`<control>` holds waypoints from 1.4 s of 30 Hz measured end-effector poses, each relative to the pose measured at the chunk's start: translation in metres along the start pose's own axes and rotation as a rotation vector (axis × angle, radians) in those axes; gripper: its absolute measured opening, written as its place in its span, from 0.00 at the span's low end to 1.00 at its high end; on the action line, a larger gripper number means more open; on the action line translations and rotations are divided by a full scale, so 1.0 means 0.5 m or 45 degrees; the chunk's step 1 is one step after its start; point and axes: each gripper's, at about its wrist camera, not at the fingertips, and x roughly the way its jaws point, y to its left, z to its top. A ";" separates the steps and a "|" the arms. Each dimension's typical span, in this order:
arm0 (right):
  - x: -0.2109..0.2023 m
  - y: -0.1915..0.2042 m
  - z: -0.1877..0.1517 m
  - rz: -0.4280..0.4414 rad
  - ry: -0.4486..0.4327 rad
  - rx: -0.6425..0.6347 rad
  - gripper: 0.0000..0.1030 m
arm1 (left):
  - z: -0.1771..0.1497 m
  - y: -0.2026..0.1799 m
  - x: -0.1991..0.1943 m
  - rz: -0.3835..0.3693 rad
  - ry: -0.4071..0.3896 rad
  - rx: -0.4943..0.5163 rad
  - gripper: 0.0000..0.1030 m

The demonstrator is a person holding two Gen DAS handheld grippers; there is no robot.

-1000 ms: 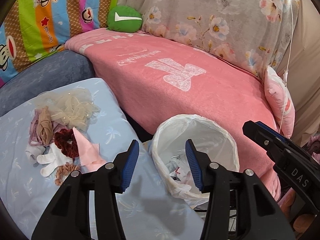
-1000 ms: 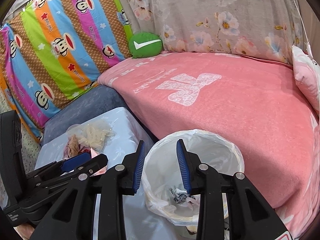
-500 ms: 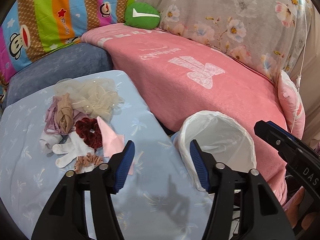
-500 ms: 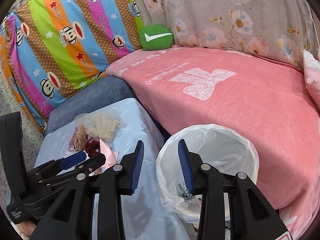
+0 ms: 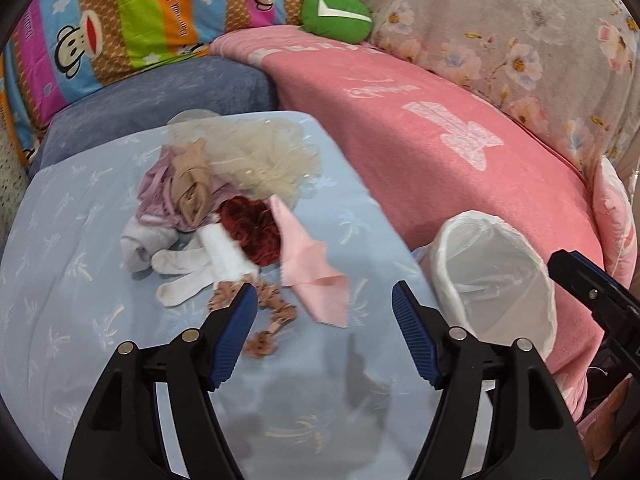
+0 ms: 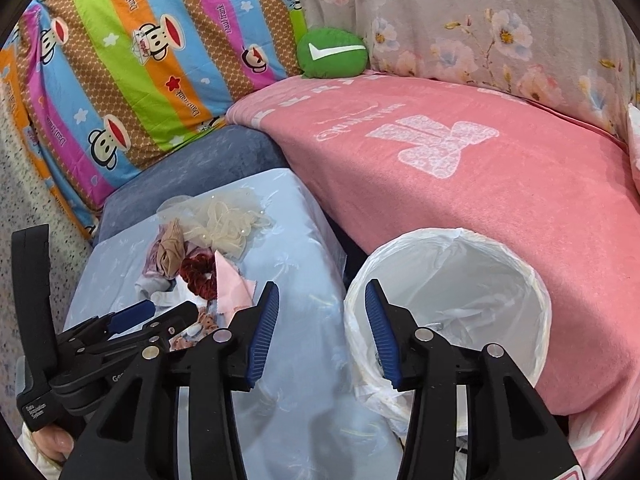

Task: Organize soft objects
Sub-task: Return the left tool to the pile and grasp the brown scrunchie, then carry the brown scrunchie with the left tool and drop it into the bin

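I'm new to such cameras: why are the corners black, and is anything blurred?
Both wrist views: fisheye lens, so dark rounded corners and bent edges. Left wrist view: the white fabric glove looks motion-smeared, and a dark shadow falls on the pale blue patterned cushion. Right wrist view: sharper.

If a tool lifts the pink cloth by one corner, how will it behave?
The pink cloth lies thin and creased, so it would probably hang limp. It looks light. One edge touches the dark red scrunchie, which might shift slightly.
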 end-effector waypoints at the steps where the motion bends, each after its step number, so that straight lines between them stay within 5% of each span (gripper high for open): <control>1: 0.005 0.007 -0.003 0.002 0.008 -0.004 0.44 | -0.003 0.010 0.003 0.013 0.005 -0.007 0.66; 20: 0.177 0.137 -0.049 0.074 0.208 -0.087 0.44 | -0.045 0.165 0.090 0.094 0.167 -0.150 0.63; 26: 0.241 0.164 -0.055 0.069 0.264 -0.091 0.44 | -0.048 0.168 0.114 0.068 0.212 -0.140 0.45; 30: 0.280 0.175 -0.057 0.054 0.290 -0.098 0.44 | -0.045 0.171 0.113 0.019 0.217 -0.124 0.19; 36: 0.335 0.182 -0.064 0.041 0.344 -0.096 0.44 | -0.046 0.182 0.102 -0.015 0.206 -0.123 0.11; 39: 0.351 0.181 -0.071 0.036 0.353 -0.094 0.37 | -0.044 0.186 0.098 -0.019 0.203 -0.126 0.11; 42: 0.354 0.190 -0.074 0.019 0.360 -0.138 0.13 | -0.041 0.185 0.093 -0.018 0.195 -0.125 0.11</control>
